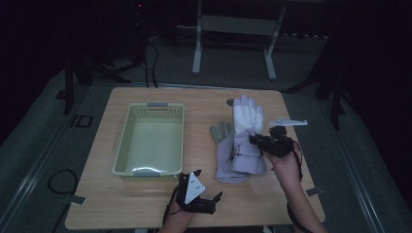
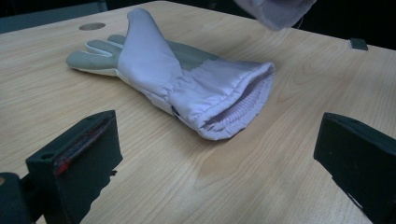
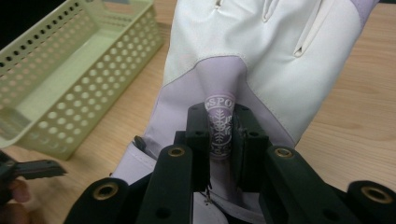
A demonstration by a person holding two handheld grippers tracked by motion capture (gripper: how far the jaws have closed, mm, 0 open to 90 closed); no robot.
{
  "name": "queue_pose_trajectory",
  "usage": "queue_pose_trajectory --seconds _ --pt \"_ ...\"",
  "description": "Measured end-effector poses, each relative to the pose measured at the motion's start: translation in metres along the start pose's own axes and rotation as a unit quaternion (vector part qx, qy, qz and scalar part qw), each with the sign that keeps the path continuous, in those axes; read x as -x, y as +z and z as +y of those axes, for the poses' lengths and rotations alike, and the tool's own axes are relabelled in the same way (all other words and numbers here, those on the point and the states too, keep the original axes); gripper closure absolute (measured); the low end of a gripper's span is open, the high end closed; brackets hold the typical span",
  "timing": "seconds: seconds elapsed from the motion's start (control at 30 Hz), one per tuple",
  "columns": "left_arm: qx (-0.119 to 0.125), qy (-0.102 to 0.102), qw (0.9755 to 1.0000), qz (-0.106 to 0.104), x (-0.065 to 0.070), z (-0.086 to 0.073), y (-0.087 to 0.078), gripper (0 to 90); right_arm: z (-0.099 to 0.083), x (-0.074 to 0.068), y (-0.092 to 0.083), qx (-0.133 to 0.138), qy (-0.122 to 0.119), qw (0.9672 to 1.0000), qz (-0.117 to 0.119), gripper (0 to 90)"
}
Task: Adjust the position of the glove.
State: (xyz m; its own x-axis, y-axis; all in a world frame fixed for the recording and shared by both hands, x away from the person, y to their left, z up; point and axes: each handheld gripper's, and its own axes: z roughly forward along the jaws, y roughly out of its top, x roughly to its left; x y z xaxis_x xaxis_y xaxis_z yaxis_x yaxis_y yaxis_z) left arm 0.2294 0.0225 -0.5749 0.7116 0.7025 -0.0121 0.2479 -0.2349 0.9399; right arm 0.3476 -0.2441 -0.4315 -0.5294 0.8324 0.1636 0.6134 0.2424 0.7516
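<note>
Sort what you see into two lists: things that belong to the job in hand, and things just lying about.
In the job:
white glove, pinched by the right gripper
grey glove
green basket

Lying about:
white flat piece
left gripper, open

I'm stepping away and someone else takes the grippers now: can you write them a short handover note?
Right gripper: shut on a pinched fold of the white glove, holding it above the grey glove.
Left gripper: open, holding nothing, low over the table near its front edge, facing the grey glove's cuff.
Grey glove: flat on the table, right of the basket.
Basket: nothing in it yet.
Done: white glove gripped.
Left, probably: carry the white glove into the basket, then pick up the grey one.
</note>
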Motion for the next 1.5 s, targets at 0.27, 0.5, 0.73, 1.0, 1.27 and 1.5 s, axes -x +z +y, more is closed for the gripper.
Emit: queue_pose_trajectory --seconds 0.27,0.5,0.73,1.0,1.27,1.5 --pt "-0.001 0.003 1.0 -0.001 0.0 0.0 0.0 0.9 -0.002 -0.021 0.018 -0.018 -0.005 0.9998 0.01 78.7" --pt "-0.001 -0.001 1.0 -0.001 0.0 0.0 0.0 0.9 -0.007 -0.028 0.035 -0.035 -0.005 0.9993 0.008 78.6" --pt "0.0 -0.001 1.0 -0.001 0.0 0.0 0.0 0.9 -0.017 -0.022 0.061 -0.066 0.007 0.9978 -0.001 78.2" --pt "0.0 -0.001 1.0 -0.002 0.0 0.0 0.0 0.9 -0.026 -0.016 0.083 -0.092 0.007 0.9956 -0.015 77.7" --pt "0.001 0.001 1.0 -0.006 0.0 0.0 0.0 0.9 -0.026 -0.009 0.088 -0.101 -0.013 0.9947 -0.015 76.8" --pt "0.0 -0.001 1.0 -0.004 0.0 0.0 0.0 0.9 -0.025 -0.003 0.087 -0.095 -0.012 0.9954 -0.003 72.1"
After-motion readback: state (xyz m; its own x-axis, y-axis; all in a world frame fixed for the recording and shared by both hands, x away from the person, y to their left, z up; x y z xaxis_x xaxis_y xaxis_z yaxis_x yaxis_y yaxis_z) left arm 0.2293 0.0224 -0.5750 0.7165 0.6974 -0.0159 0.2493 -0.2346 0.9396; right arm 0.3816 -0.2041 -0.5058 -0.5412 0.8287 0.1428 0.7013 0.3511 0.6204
